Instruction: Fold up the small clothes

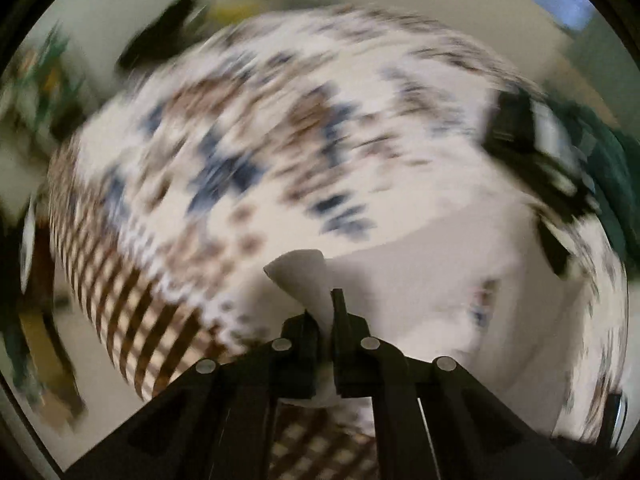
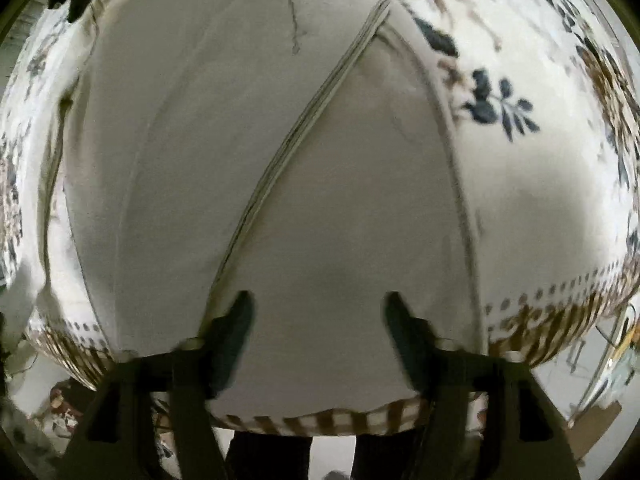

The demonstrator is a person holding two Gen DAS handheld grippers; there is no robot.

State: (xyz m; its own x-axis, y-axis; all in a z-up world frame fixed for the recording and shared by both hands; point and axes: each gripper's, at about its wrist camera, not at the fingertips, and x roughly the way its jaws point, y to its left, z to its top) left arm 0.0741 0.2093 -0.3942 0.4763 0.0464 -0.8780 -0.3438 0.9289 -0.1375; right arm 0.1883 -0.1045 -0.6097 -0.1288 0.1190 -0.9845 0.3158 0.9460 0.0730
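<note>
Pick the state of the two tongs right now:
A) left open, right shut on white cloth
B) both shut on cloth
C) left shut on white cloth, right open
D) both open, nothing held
C: the left tongs pinch a tuft of the white garment, while the right tongs stand wide apart over the white garment, gripping nothing.

We see heavy motion blur smearing the floral tablecloth (image 1: 248, 152) in our left wrist view, a sharper right wrist view with soft dim indoor light, a grey shadow on the white garment (image 2: 320, 260), fisheye bending and dark vignette at the edges
</note>
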